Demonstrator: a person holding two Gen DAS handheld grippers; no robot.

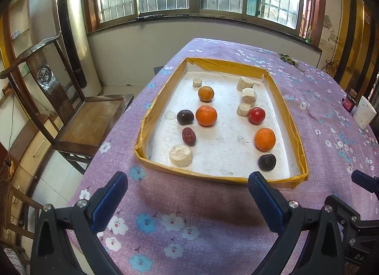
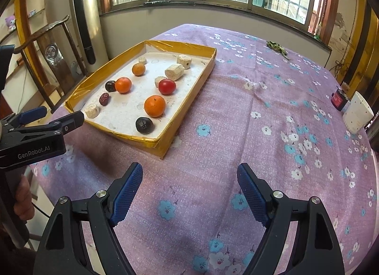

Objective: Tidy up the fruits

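A shallow tray with a yellow taped rim (image 1: 222,178) (image 2: 165,142) lies on the purple flowered tablecloth. In it lie three oranges (image 1: 264,139) (image 2: 154,106), a red tomato (image 1: 256,115) (image 2: 167,86), two dark plums (image 1: 267,162) (image 2: 144,125), a red date (image 1: 188,136) (image 2: 104,99) and several pale foam blocks (image 1: 180,155). My left gripper (image 1: 188,198) is open and empty, just short of the tray's near rim. My right gripper (image 2: 189,191) is open and empty over bare cloth, to the right of the tray's near corner. The left gripper also shows in the right wrist view (image 2: 52,116).
A wooden chair (image 1: 78,118) stands left of the table, beside a tall air conditioner (image 1: 73,35). A white cup (image 2: 357,116) and a small dark jar (image 2: 340,99) stand at the table's right edge. Green leaves (image 2: 277,47) lie at the far side.
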